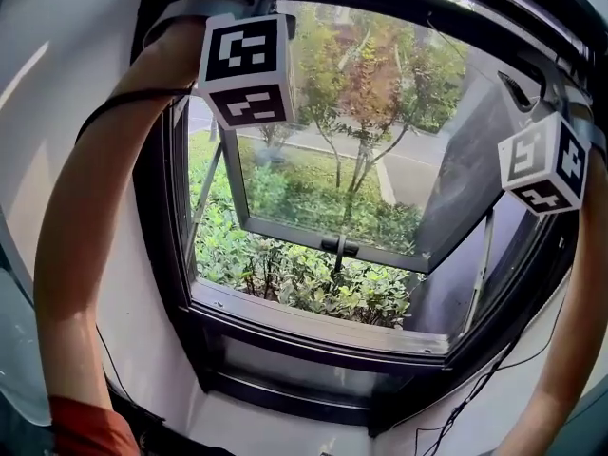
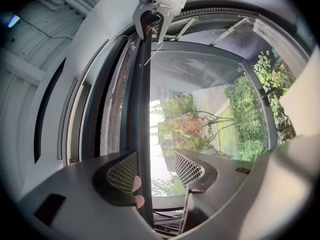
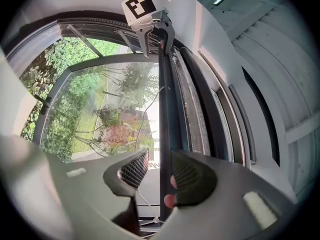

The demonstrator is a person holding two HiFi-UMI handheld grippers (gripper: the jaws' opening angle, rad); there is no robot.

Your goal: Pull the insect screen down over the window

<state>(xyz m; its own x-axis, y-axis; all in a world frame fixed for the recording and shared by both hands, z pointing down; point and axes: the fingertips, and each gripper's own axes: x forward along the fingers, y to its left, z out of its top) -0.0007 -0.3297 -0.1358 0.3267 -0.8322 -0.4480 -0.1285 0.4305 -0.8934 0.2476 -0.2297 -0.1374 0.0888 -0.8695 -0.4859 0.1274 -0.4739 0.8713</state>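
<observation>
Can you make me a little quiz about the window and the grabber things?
1. True or false: the window pane is swung open to the outside.
2. What runs between the jaws of the left gripper? A) a dark bar B) a broom C) a spoon
3. One word: what grows just outside, below the pane?

Key: 1 true. 2 A. 3 bushes.
</observation>
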